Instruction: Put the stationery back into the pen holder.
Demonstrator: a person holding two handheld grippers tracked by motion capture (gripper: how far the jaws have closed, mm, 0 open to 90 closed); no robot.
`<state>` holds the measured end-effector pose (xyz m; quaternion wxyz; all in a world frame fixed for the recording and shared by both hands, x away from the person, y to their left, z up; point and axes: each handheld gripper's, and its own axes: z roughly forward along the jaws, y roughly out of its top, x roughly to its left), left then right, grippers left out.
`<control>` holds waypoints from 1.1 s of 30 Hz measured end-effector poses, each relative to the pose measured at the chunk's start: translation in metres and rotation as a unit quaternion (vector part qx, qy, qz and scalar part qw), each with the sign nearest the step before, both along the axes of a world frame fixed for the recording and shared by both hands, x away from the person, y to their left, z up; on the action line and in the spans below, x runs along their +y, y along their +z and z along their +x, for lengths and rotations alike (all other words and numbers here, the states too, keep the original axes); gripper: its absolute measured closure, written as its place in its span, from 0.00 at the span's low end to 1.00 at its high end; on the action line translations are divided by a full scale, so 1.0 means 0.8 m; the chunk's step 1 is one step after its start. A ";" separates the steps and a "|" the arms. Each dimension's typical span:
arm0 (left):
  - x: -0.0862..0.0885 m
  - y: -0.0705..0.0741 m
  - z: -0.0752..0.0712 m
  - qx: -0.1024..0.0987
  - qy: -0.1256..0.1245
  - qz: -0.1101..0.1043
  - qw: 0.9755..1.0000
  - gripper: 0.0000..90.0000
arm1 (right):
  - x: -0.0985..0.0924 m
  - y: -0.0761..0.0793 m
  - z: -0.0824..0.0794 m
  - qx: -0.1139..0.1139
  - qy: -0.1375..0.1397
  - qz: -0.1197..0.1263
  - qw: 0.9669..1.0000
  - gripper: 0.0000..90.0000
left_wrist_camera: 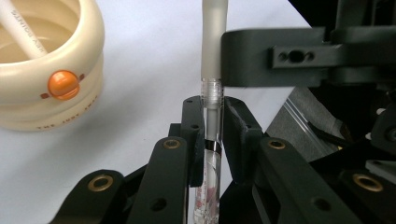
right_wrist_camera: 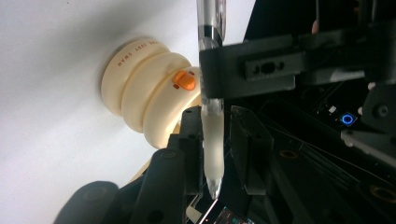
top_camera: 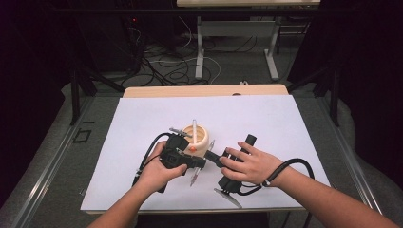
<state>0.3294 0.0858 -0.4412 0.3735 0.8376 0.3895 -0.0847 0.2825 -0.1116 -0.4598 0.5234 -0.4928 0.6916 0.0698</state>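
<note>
- Hands first: the left hand (top_camera: 159, 172) and right hand (top_camera: 248, 165) enter the high view from six o'clock, each wrapped round a black gripper over the white sheet (top_camera: 142, 123) on the table.
- Left gripper (top_camera: 202, 163) points toward three o'clock in the high view — in its own view the jaws are clamped on the clear barrel of a pen (left_wrist_camera: 212, 116), pads pressed to either side.
- The pen's frosted cap (left_wrist_camera: 214, 37) runs up to twelve o'clock of the left gripper view and passes behind a jaw of the other gripper.
- Right gripper (top_camera: 212, 156) points toward nine o'clock in the high view, meeting the left one head-on; a cable (top_camera: 299, 164) loops off it by the wrist.
- In the right gripper view its jaws flank the frosted cap (right_wrist_camera: 213, 149): the left pad lies against it, a thin gap shows at the right pad, so the grip is loose at best.
- The pen (top_camera: 194, 176) lies slantwise between the two grippers, its tip toward six o'clock.
- Just beyond, at eleven o'clock from the jaws, stands a cream ribbed pen pot (top_camera: 197, 138) with an orange button (left_wrist_camera: 63, 84) on its side — a white pen (top_camera: 194, 129) stands in it.
</note>
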 end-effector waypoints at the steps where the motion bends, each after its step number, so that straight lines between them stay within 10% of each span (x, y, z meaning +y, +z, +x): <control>1: 0.001 0.000 0.000 0.001 0.003 -0.001 1.000 0.88 | 0.000 0.001 0.001 -0.002 0.005 0.000 1.000 0.81; 18: 0.015 0.000 0.014 -0.024 0.034 -0.016 0.999 0.88 | -0.005 0.017 0.013 0.074 -0.040 0.065 0.994 0.66; 31: 0.027 0.007 0.029 -0.059 0.067 -0.045 0.995 0.88 | -0.006 0.017 0.009 0.140 -0.092 0.109 0.980 0.61; 33: 0.028 0.009 0.032 -0.062 0.071 -0.049 0.994 0.88 | -0.004 0.019 0.009 0.161 -0.113 0.130 0.972 0.58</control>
